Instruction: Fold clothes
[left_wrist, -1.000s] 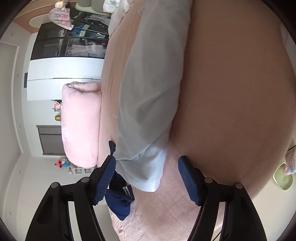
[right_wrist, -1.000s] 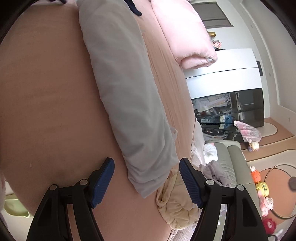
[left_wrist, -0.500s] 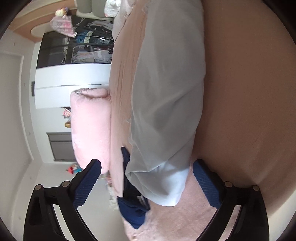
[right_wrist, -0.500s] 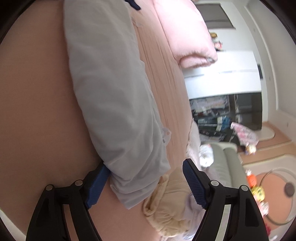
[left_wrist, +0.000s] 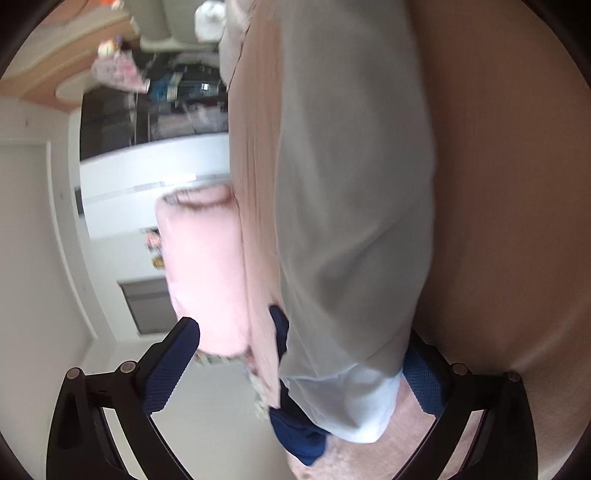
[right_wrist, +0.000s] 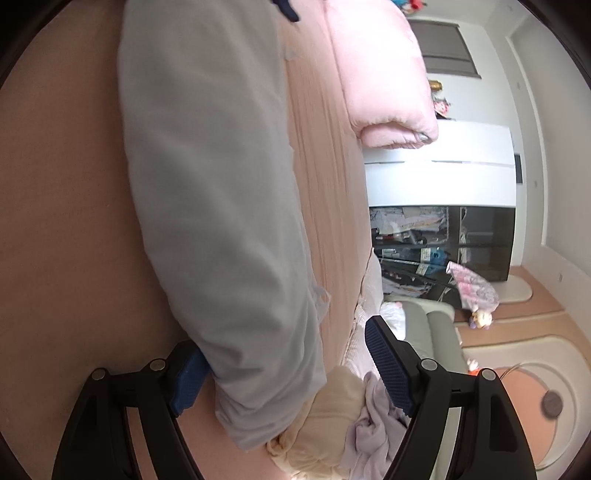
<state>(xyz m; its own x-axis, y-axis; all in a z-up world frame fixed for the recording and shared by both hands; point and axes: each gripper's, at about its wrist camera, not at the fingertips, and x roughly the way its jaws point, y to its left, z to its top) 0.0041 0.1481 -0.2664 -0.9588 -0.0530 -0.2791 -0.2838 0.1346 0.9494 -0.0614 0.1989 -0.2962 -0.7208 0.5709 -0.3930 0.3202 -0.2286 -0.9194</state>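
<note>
On bed — 1 grey garment, 1 navy, 1 pink pillow.

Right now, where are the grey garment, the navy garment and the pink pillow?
grey garment (left_wrist: 354, 206): left wrist view, middle of the folded length.
navy garment (left_wrist: 299, 435): left wrist view, bunched part below the grey hem.
pink pillow (right_wrist: 380, 70): right wrist view, centre of its top face.

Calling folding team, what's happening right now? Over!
Left gripper open, right gripper open, each astride one end. Long pale grey folded garment flat on the bed, ungripped. Dark blue cloth under the left end.
</note>
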